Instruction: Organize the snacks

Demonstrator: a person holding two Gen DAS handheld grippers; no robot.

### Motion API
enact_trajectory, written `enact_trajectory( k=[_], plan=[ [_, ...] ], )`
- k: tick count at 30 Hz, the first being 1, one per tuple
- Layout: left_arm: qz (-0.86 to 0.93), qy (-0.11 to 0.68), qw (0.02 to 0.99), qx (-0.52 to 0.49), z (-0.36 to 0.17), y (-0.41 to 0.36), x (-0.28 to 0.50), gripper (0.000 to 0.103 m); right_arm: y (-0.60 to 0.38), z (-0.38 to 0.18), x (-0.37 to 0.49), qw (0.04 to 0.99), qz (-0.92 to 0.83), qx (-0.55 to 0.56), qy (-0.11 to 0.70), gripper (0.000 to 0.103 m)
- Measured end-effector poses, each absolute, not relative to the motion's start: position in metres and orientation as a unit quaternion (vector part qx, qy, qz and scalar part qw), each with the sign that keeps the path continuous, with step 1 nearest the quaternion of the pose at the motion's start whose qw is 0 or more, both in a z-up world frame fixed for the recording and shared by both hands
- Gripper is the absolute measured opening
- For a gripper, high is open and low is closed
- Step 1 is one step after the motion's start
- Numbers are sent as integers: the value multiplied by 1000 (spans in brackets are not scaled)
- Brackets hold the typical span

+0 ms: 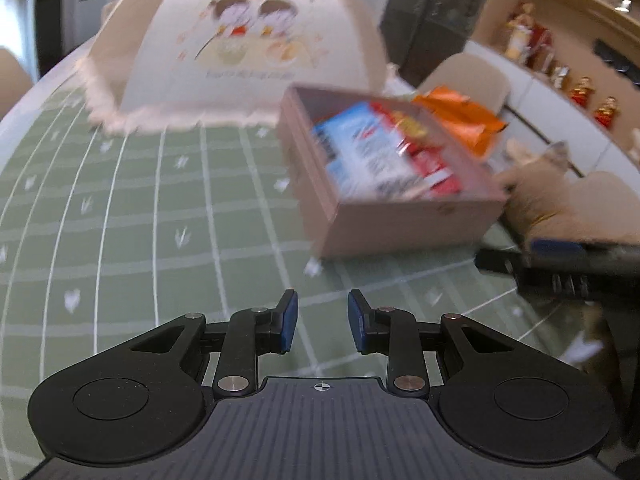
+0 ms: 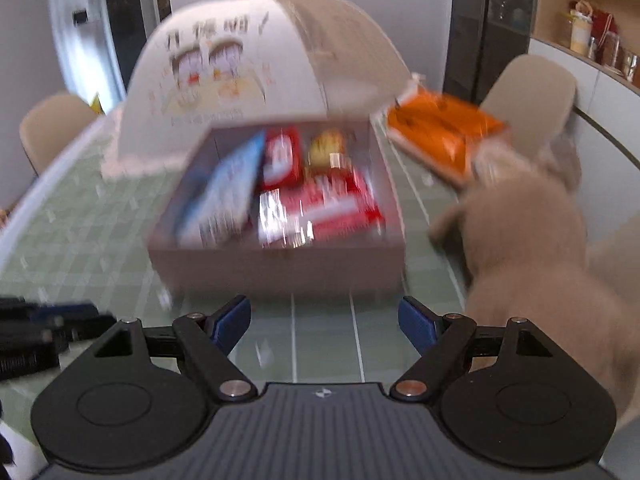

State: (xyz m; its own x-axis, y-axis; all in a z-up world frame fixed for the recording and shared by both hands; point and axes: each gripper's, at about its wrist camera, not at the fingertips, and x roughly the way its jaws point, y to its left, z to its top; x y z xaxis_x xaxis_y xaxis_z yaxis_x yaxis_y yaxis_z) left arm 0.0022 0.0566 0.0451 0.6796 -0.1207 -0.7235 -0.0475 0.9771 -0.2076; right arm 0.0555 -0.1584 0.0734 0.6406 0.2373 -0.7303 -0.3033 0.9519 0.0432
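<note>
A shallow cardboard box point(image 2: 280, 264) stands on the green checked table and holds several snack packs: a blue-and-white pack point(image 2: 224, 196), red packs point(image 2: 328, 200) and a small yellow one point(image 2: 326, 146). The box also shows in the left wrist view point(image 1: 404, 220), to the right. An orange pack point(image 2: 440, 136) lies on the table beyond the box's right corner; it also shows in the left wrist view point(image 1: 460, 120). My left gripper point(image 1: 322, 322) is open and empty above the table. My right gripper point(image 2: 324, 324) is open wide and empty, just before the box's near wall. Both views are blurred.
A white domed food cover point(image 1: 248, 40) with a cartoon print stands behind the box. A brown fluffy dog point(image 2: 532, 240) stands at the table's right edge. Beige chairs point(image 2: 532, 96) ring the table. Shelves with figurines point(image 1: 552, 52) line the right wall.
</note>
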Motion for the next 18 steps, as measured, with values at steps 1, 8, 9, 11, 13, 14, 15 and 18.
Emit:
enact_trajectory(
  k=[1, 8, 9, 11, 13, 14, 15, 18],
  plan=[
    [-8, 399, 912, -100, 37, 54, -2, 31, -157, 64, 50, 903, 148, -50, 400, 82],
    [33, 363, 931, -36, 13, 34, -23, 31, -139, 25, 36, 890, 167, -61, 420, 87],
    [36, 357, 933, -29, 12, 30, -23, 32, -137, 22, 34, 897, 163, -60, 407, 88],
    [43, 340, 940, -9, 9, 22, -25, 33, -135, 17, 31, 909, 153, -53, 384, 96],
    [47, 326, 944, -8, 6, 17, -25, 33, -138, 10, 32, 919, 140, -39, 367, 103],
    [48, 321, 946, -10, 5, 16, -25, 33, -138, 9, 32, 920, 139, -38, 363, 103],
    [49, 318, 947, -9, 4, 15, -24, 33, -137, 9, 33, 920, 138, -40, 363, 103],
    [47, 318, 947, -7, 3, 13, -17, 33, -137, 7, 31, 925, 140, -47, 349, 103]
  ],
)
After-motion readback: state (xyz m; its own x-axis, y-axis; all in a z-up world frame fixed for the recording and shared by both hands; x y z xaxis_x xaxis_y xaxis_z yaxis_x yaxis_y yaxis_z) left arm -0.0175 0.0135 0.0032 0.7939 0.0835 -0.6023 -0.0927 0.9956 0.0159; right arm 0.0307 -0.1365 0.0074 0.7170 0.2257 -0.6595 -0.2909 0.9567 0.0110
